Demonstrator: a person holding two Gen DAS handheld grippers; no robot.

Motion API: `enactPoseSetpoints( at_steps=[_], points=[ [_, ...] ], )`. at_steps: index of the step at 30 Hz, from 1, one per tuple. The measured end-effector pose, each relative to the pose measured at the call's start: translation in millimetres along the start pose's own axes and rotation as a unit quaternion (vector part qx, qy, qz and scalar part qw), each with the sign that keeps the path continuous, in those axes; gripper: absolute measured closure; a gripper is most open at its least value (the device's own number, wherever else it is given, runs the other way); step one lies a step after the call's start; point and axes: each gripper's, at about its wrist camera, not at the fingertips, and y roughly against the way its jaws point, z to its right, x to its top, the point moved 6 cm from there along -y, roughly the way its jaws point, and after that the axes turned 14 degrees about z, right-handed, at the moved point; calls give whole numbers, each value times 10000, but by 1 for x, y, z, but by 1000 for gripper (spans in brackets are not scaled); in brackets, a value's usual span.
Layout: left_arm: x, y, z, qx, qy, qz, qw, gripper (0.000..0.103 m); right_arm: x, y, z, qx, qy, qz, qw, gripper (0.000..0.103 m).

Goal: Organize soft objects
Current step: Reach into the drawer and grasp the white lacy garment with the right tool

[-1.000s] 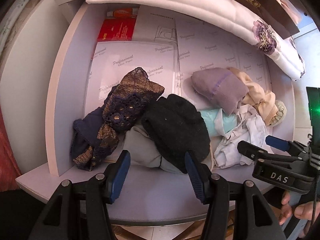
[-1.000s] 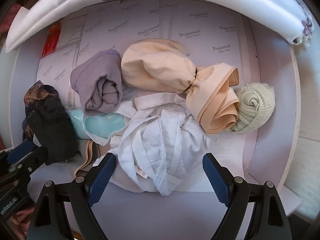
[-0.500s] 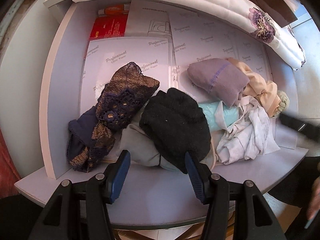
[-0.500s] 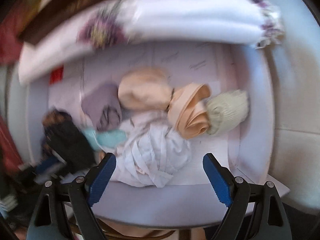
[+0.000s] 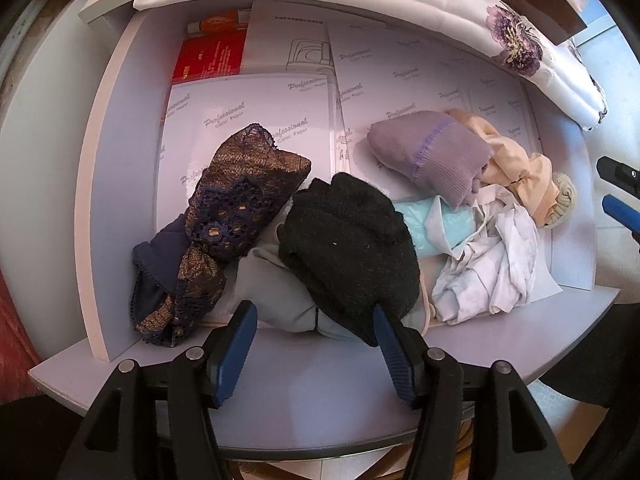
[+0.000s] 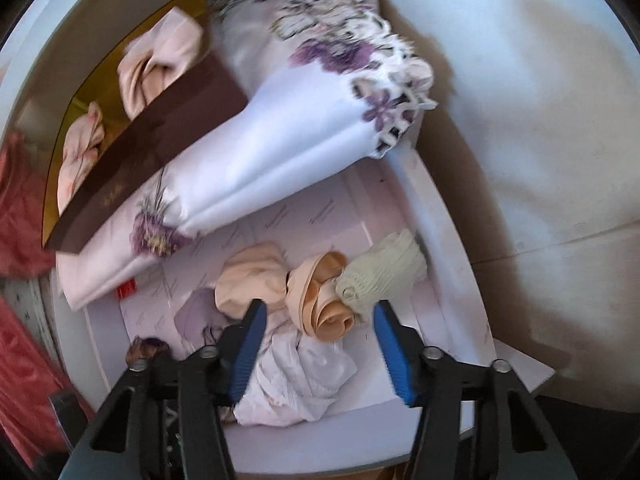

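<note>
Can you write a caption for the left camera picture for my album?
Left gripper hangs open above a black knitted bundle in a drawer of soft clothes.

Paper sheets [image 5: 256, 120] lining the drawer floor: the words "Professional Color Paper" in grey script, repeated across each sheet.
White booklet [image 5: 288, 40] at the back of the drawer: one line of small print along its top edge, too small to read, above a line drawing.
Red packet [image 5: 208, 58] in the back left corner: pale print, not legible.
Brown box [image 6: 152, 136] on the upper shelf: small gold characters on its side, too blurred to read.
</note>
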Motion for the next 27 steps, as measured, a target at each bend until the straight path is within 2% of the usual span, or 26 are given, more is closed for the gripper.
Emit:
enactPoseSetpoints(
  at_steps=[4,6,9,13,17,22,24,27],
  points=[
    [1,-1,0,8,31,-15,10000,41,-3,-5,-6,179,19,-82,9998,58],
    [1,-1,-2,14,59,-28,10000,41,-12,-14,-20,507,105,-402,9979,58],
    [2,-2,-2,31,72,-38,10000,41,-41,-29,-41,702,486,-1234,9887,56],
    [2,-3,-1,44,40,-47,10000,41,-64,-42,-47,418,856,-1731,9803,24],
    [2,-4,0,53,51,-64,10000,40,-70,-49,-48,260,852,-1922,9773,15],
    [2,-4,2,39,42,-76,10000,40,-91,-77,-62,-19,1301,-2200,9668,17],
    [2,-4,2,30,31,-86,10000,40,-98,-84,-64,-148,1572,-2144,9639,22],
    [2,-4,2,28,35,-98,9999,40,-100,-78,-73,-152,1936,-2015,9600,38]
  ],
)
